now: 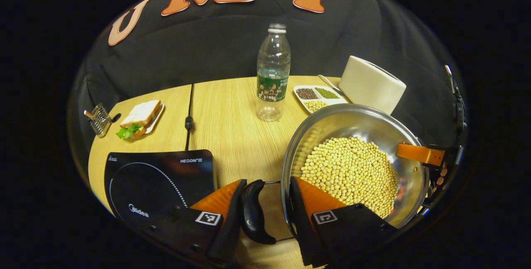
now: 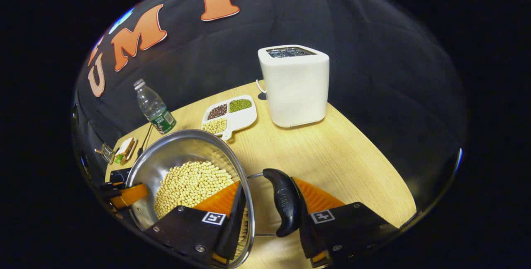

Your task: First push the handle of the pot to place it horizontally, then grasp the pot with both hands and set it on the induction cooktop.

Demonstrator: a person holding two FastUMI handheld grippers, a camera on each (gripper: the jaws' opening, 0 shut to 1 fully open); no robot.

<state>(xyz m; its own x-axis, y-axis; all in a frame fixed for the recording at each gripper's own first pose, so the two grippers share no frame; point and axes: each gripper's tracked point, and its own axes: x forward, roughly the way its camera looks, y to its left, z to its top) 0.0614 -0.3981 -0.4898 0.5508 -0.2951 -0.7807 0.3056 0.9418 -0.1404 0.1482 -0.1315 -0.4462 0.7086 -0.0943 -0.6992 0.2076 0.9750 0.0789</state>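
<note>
Steel pot (image 1: pixel 352 152) brimful of beans: heavy, slick, spill-prone. Left tongs (image 1: pixel 265 215) and right tongs (image 2: pixel 267 213) each bracket black side handle (image 1: pixel 253 213) and rim, seemingly clamped.

Pot (image 1: pixel 352 123) near rim hidden behind left gripper (image 1: pixel 265 215) fingers. Induction cooktop (image 1: pixel 157 177) front edge cut off. In right gripper view, sandwich (image 2: pixel 125 149) and wire rack (image 2: pixel 107 152) too small to resolve.

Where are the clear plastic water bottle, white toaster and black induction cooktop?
clear plastic water bottle (image 1: pixel 272 74), left gripper view, on its label band.
white toaster (image 2: pixel 295 88), right gripper view, on its front face.
black induction cooktop (image 1: pixel 153 179), left gripper view, on its glass top.
</note>
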